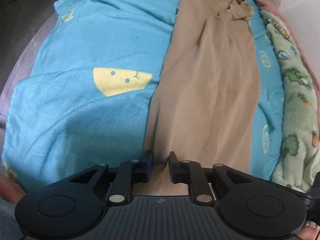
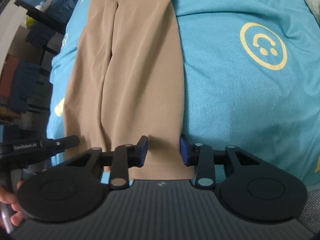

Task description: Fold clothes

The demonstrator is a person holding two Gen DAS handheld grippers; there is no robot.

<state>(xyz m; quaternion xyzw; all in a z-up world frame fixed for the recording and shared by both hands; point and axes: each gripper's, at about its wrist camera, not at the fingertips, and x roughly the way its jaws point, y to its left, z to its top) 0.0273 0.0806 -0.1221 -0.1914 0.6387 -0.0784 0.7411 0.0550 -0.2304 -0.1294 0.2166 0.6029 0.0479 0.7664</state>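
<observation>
A tan pair of trousers (image 1: 210, 76) lies lengthwise on a blue bedspread (image 1: 84, 110), legs side by side; it also shows in the right wrist view (image 2: 136, 70). My left gripper (image 1: 160, 166) is open, its jaws astride a raised crease at the near end of the trousers. My right gripper (image 2: 163, 152) is open, its jaws astride the hemmed right edge of the near end. The left gripper's tip (image 2: 66, 141) shows at the left of the right wrist view, beside the trousers.
A green patterned blanket (image 1: 294, 104) and a pink one (image 1: 266, 2) lie along the bed's right side. The blue bedspread (image 2: 250, 92) carries yellow smiley prints. Dark shelving with clothes (image 2: 26, 70) stands left of the bed.
</observation>
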